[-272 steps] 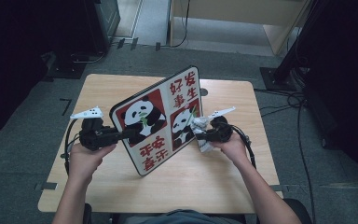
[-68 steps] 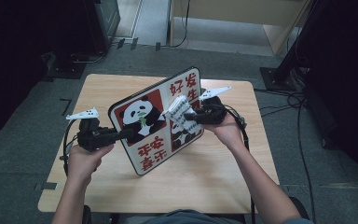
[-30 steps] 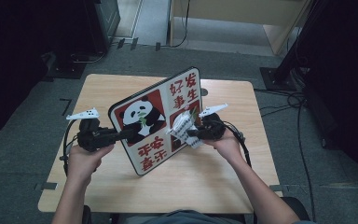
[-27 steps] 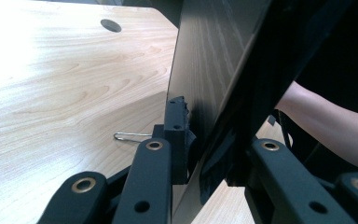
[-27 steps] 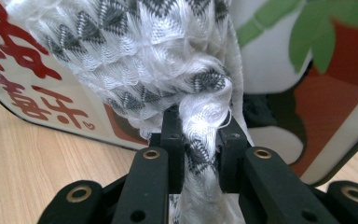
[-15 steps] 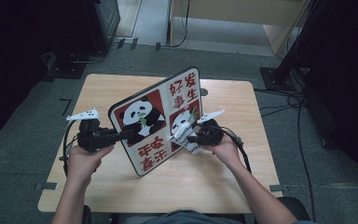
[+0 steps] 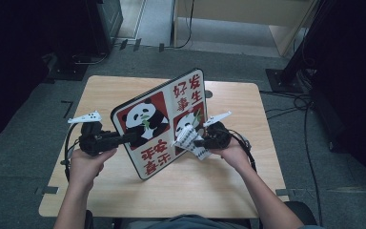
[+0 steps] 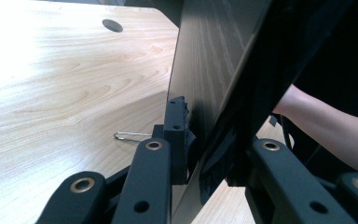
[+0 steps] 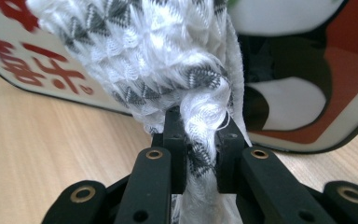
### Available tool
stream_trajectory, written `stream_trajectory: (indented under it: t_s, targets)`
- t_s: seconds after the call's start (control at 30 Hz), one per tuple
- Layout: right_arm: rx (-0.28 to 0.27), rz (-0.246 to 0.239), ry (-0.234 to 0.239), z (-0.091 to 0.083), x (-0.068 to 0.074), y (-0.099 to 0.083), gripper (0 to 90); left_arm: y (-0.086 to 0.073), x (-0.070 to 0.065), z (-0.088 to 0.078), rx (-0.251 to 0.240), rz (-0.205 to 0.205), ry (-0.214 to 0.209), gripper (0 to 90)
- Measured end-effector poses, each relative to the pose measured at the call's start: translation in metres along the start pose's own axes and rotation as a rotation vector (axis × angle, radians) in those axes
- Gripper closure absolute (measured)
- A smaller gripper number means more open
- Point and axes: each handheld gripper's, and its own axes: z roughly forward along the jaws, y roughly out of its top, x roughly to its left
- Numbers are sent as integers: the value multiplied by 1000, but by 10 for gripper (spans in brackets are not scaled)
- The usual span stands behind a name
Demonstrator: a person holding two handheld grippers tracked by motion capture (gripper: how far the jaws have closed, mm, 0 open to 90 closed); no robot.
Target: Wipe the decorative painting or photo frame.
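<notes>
A signboard (image 7: pixel 162 119) with pandas and red characters stands tilted on its lower edge on the wooden table (image 7: pixel 228 191). My left gripper (image 7: pixel 128 138) is shut on the board's left edge; in the left gripper view the pads (image 8: pixel 176 135) clamp the thin board (image 8: pixel 214 70) from both sides. My right gripper (image 7: pixel 196 142) is shut on a white-and-grey knitted cloth (image 7: pixel 188 140), and its jaws have just tightened on it. The cloth (image 9: pixel 135 46) bunches above the right gripper (image 9: pixel 200 135) and lies against the board's (image 9: pixel 298 102) lower right panda panel.
A small metal clip (image 8: pixel 130 136) lies on the table behind the board. A round cable hole (image 7: pixel 208 94) sits near the table's far edge. Cables and dark equipment stand on the floor around the table.
The right gripper has slid the cloth down the board's face, from beside the upper characters to the lower panda panel, a little nearer the person. The left gripper and board have kept still.
</notes>
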Motion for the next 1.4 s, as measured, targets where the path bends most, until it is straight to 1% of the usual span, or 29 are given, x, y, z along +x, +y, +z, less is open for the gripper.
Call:
stream_trajectory:
  t_s: [0.27,0.37,0.43,0.53,0.57,0.6,0.63,0.67,0.83,0.9,0.93,0.97,1.03,1.07,1.13,1.17,1.2,1.23,1.27,1.4]
  targets:
    - [-57,-14,37,-22,9,12,802,0,0,0,0,-1,-2,760]
    - [-78,-33,40,-31,13,21,803,-1,0,0,-2,-5,-5,759]
    - [-96,-38,53,-38,17,28,808,-1,1,0,-3,-8,-8,755]
    - [-112,-47,61,-48,22,37,810,-2,1,0,-2,-6,-5,755]
    - [-125,-59,64,-54,25,45,809,-2,0,0,0,-5,-2,755]
    - [-132,-61,64,-58,27,48,809,-2,0,0,0,-6,2,755]
    - [-132,-61,64,-58,27,48,809,-2,0,0,0,-6,2,754]
    - [-144,-68,63,-62,28,53,809,-3,0,0,0,-6,3,754]
    - [-213,-96,70,-82,37,78,809,-4,0,-1,6,-8,11,752]
    - [-229,-110,73,-89,40,90,808,-5,0,-1,6,-8,11,752]
    - [-232,-115,69,-92,42,95,808,-5,0,-1,5,-8,12,751]
    - [-241,-133,62,-98,45,108,808,-5,0,0,4,-8,13,751]
    - [-246,-150,55,-105,48,121,807,-5,0,0,-1,-12,15,751]
    - [-246,-150,55,-105,48,121,807,-5,0,0,-4,-9,20,751]
    - [-252,-167,42,-110,50,134,806,-5,0,0,-6,-9,19,753]
    - [-261,-184,29,-114,52,146,806,-5,0,0,-6,-8,20,754]
    - [-261,-184,29,-114,52,146,806,-5,0,0,-6,-8,18,754]
    - [-270,-191,26,-117,54,158,805,-5,0,0,-8,-10,15,754]
    - [-270,-191,26,-117,54,158,805,-5,0,0,-8,-11,14,754]
    - [-287,-197,14,-124,58,180,805,-6,1,0,-7,-11,12,754]
